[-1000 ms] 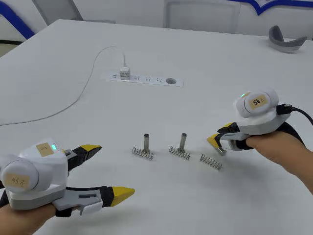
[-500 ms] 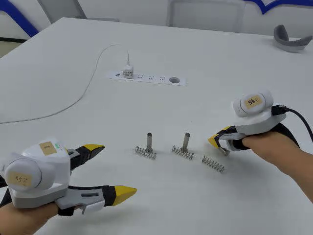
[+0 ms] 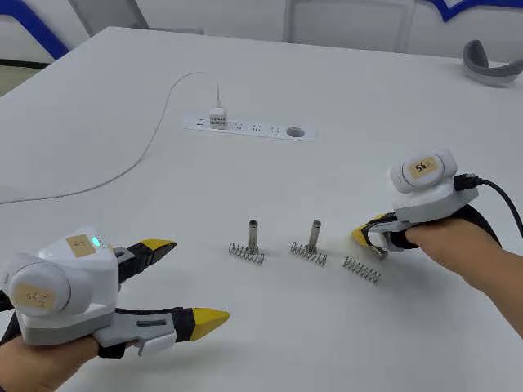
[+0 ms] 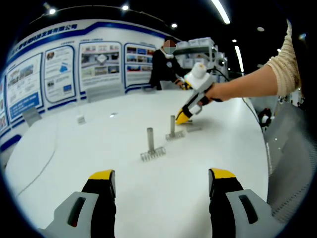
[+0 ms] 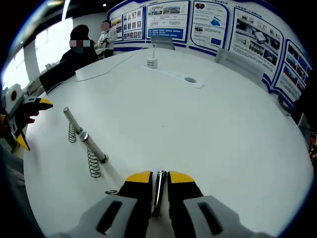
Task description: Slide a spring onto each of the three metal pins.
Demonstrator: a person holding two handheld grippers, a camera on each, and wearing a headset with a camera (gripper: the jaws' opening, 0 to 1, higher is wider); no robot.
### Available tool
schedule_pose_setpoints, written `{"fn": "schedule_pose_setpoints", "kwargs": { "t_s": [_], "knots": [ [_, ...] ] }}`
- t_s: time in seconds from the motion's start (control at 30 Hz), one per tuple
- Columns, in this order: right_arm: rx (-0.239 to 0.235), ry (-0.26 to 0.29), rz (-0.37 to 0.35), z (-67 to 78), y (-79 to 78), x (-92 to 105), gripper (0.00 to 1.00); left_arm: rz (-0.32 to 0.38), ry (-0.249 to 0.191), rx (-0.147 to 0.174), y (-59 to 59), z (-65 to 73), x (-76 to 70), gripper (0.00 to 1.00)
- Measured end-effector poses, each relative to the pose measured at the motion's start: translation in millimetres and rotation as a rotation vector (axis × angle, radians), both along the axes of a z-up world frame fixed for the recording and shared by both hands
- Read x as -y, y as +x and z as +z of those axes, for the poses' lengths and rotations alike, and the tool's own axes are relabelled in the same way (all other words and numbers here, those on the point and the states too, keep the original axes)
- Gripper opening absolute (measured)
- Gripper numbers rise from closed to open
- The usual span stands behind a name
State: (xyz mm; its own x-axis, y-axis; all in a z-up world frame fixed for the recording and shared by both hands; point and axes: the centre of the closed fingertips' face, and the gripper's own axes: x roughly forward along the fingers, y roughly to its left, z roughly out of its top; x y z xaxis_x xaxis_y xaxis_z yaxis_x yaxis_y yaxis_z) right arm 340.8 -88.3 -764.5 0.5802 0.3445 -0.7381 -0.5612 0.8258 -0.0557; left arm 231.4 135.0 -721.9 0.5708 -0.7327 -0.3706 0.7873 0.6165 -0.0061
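Note:
Two metal pins (image 3: pixel 253 233) (image 3: pixel 315 235) stand upright on the white table, each with a spring (image 3: pixel 246 253) (image 3: pixel 308 255) lying at its foot. A third spring (image 3: pixel 361 269) lies flat further right. Just above that spring, my right gripper (image 3: pixel 365 238) is shut on the third pin (image 5: pixel 158 191), which runs lengthwise between the yellow tips. My left gripper (image 3: pixel 193 279) hovers open at the near left with nothing between its fingers. The left gripper view has both standing pins (image 4: pixel 150 139) (image 4: pixel 172 125) ahead and the right gripper (image 4: pixel 185 115) behind them.
A white power strip (image 3: pixel 249 128) with a plugged-in cable (image 3: pixel 155 122) lies at the back of the table. A grey curved object (image 3: pixel 490 69) rests at the far right corner. People stand beyond the table (image 5: pixel 79 47).
The head view has shifted slightly. Both grippers, the pins and the springs keep about the same places.

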Motion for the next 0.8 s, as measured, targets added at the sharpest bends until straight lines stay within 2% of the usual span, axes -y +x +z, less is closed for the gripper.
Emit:
{"fn": "schedule_pose_setpoints", "kwargs": {
  "t_s": [0.5,0.8],
  "knots": [
    [-0.027,0.022,-0.018,-1.9,-2.2,-1.1,0.10,0.003,0.002,-0.004,-0.3,0.2,-0.5,0.77],
    [-0.067,0.026,-0.046,-1.9,-4.0,-0.8,0.09,0.008,-0.003,-0.004,1.2,2.5,-0.9,0.77]
  ]
}}
